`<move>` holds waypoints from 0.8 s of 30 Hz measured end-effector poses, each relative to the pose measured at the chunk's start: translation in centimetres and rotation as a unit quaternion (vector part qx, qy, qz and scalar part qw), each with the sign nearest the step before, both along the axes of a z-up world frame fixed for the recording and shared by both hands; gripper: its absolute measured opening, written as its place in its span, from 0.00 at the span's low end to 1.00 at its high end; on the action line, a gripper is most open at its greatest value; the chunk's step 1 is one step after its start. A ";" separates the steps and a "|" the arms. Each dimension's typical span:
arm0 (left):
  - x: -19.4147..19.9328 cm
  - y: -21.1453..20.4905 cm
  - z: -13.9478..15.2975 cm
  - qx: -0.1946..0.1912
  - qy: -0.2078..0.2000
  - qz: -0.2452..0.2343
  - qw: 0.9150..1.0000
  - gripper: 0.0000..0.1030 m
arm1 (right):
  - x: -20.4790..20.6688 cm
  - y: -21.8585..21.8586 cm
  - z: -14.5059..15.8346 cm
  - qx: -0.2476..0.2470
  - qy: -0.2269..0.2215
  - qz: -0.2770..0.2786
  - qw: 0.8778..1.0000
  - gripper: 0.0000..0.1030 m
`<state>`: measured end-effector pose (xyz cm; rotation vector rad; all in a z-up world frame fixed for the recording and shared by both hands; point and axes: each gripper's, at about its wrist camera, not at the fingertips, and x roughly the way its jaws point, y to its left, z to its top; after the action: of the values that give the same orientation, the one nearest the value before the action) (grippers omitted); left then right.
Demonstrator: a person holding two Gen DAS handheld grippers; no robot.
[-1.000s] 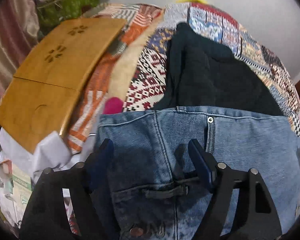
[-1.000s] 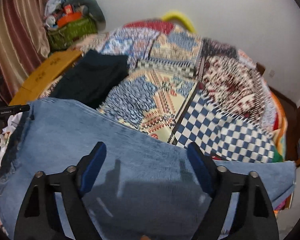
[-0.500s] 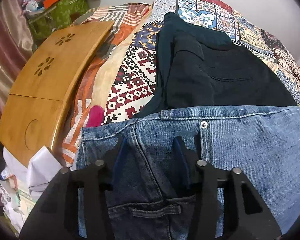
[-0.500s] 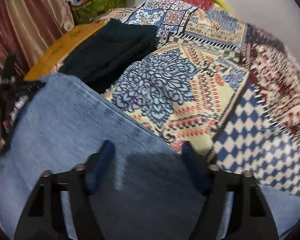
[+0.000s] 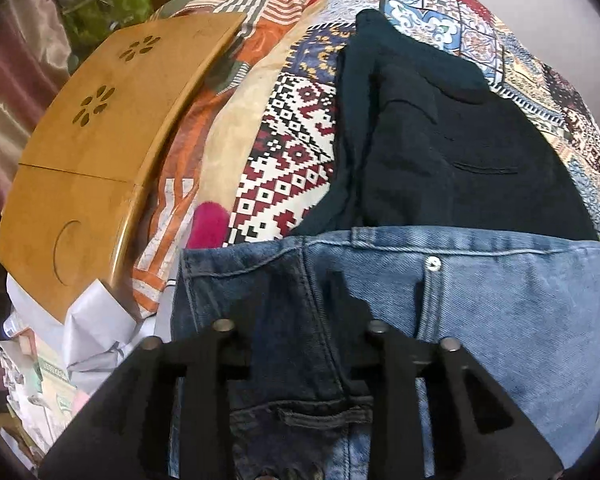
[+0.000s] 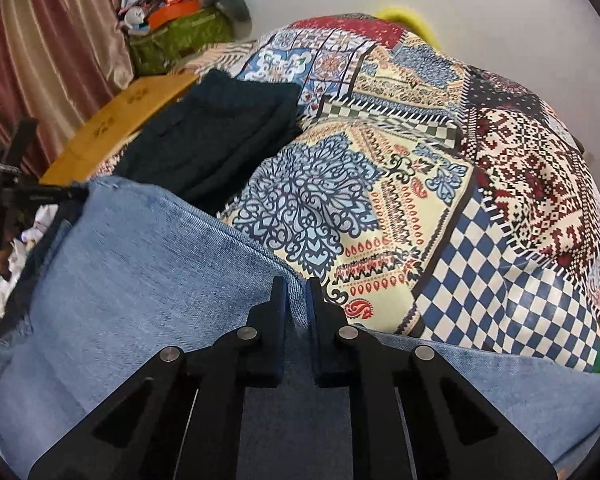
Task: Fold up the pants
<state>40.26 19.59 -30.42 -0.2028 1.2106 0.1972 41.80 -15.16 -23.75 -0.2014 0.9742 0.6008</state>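
— What's under everything?
— A bed, covered in a patchwork quilt point(image 6: 400, 184) that stretches away ahead of both pairs of fingers.
— And the pants?
— The blue jeans point(image 5: 500, 304) lie spread on the quilt, right beneath both grippers; their waistband edge runs just ahead of the left fingers.
— Anything beyond them?
— A dark folded garment point(image 5: 440, 144) sits just past the jeans, touching the waistband edge. Off to the left of the left fingers is a wooden lap tray point(image 5: 100, 152) with flower cutouts.
— How's the left gripper point(image 5: 300, 304)?
— Its fingers are drawn in on a raised fold of denim near the waistband, gripping it.
— And the right gripper point(image 6: 296, 300)?
— Nearly closed, pinching the far edge of the jeans, with a sliver of denim showing between the fingers.
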 end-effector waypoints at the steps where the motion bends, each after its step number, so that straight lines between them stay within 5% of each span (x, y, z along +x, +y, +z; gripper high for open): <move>1: 0.1 0.0 -0.4 -0.002 0.001 -0.001 1.000 0.29 | 0.0 -0.1 0.1 0.002 0.000 0.002 1.000 0.08; 7: 0.5 -1.1 0.6 0.035 -0.013 -0.002 0.999 0.10 | -0.5 0.1 0.9 0.006 -0.026 -0.003 1.000 0.07; 16: -0.7 -0.7 10.2 0.037 -0.124 0.008 0.992 0.09 | -1.9 -0.6 6.1 0.015 -0.101 -0.023 0.994 0.06; 24: -7.7 -2.1 13.5 0.053 -0.168 -0.012 0.984 0.09 | -7.9 -2.2 8.7 0.035 -0.107 -0.019 0.993 0.06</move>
<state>32.52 17.52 -16.90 -0.1225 0.8633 0.1969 33.88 -17.33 -15.03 -0.1810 0.7471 0.5642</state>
